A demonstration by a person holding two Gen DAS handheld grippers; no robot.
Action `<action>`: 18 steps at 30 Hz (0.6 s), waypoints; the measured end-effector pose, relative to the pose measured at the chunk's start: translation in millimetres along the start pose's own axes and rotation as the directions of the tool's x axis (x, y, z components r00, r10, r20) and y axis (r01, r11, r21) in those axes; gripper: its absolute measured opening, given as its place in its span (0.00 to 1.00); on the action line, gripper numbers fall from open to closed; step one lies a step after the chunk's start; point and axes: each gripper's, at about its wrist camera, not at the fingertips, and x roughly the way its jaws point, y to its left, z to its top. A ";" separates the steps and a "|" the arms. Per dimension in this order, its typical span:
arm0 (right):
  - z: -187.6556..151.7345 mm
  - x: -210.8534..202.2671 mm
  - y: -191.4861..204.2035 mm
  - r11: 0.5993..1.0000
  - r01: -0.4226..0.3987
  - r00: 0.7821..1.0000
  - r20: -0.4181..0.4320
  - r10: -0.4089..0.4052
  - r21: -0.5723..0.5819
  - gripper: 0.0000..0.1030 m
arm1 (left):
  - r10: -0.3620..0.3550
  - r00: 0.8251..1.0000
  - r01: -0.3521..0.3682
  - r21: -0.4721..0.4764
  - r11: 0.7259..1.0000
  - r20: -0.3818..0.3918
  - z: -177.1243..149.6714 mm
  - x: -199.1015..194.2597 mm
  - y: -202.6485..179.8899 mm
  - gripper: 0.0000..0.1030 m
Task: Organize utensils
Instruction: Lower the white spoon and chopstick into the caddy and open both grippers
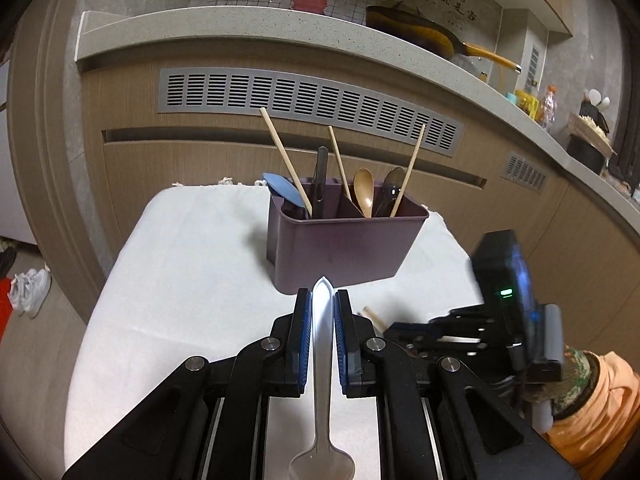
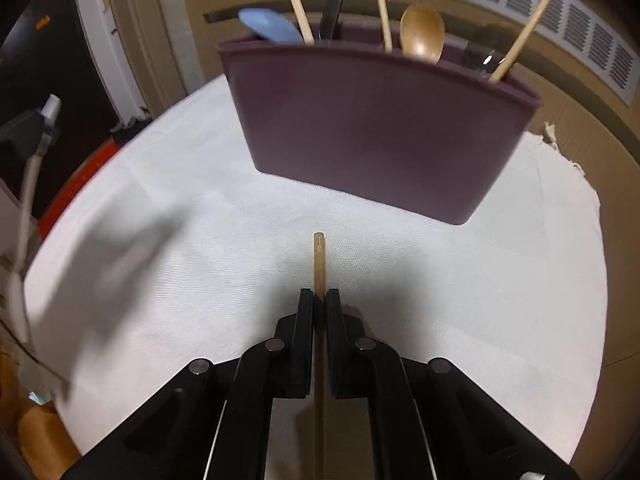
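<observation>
Left gripper [image 1: 322,304] clenched on a white plastic spoon [image 1: 322,344]: handle tip pointing forward past the pads, bowl at the bottom of the frame, long axis running straight up the picture toward the purple holder [image 1: 344,248]. Holder sits centre frame on the white cloth [image 1: 180,280], just beyond the handle tip, its compartments already carrying chopsticks, a wooden spoon and dark utensils. Right gripper [image 2: 319,304] clamped on 1 wooden chopstick [image 2: 319,260], which lies along the jaw line, its tip aimed at the holder's front wall in the upper middle of that view. Both sticks point at the holder; the left looks higher, likely nearer the rim.
</observation>
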 end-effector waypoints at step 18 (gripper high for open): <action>110.7 -239.4 -21.0 0.999 0.030 0.767 0.640 -0.048 0.039 0.06 | -0.068 0.914 0.049 0.058 0.997 0.400 148.9 -56.6 -56.4 0.11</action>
